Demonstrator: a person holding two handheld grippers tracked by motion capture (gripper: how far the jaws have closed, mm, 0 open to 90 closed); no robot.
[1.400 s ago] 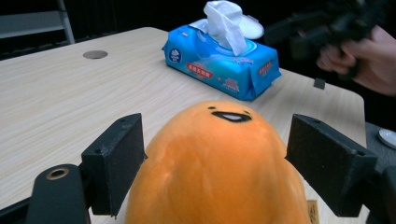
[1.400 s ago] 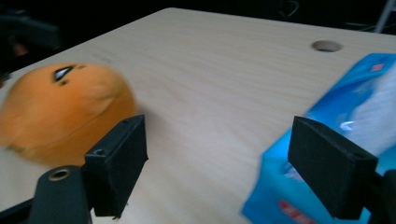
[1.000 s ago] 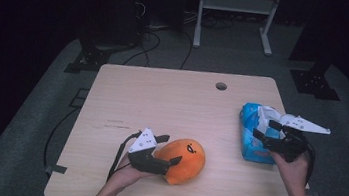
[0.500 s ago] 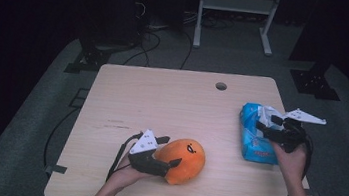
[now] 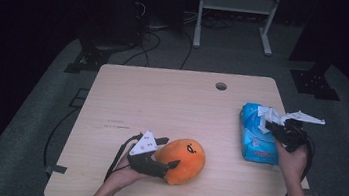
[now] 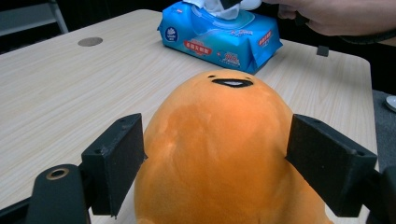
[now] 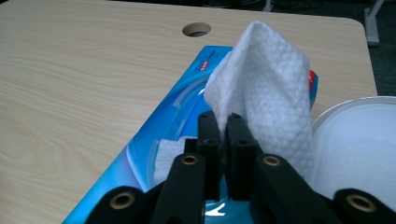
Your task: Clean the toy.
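An orange plush toy (image 5: 186, 159) with a small black face lies near the table's front edge. My left gripper (image 5: 166, 153) is shut on it, one black jaw pressing into each side of the plush (image 6: 224, 140). At the right, a blue wet-wipe pack (image 5: 255, 140) lies flat with its white lid (image 7: 359, 144) flipped open. My right gripper (image 7: 223, 126) hovers just above the pack, shut on a white wipe (image 7: 271, 79) that stands up out of the opening. In the high view the wipe (image 5: 265, 112) shows at the right gripper (image 5: 272, 124).
The light wooden table (image 5: 161, 106) has a round cable hole (image 5: 221, 86) near its far edge. Dark floor, cables and a white metal stand (image 5: 235, 15) lie beyond the table. The pack sits close to the table's right edge.
My right gripper has risen slightly and drawn back a little, pulling the wipe up out of the pack. The left gripper and the plush have stayed put.
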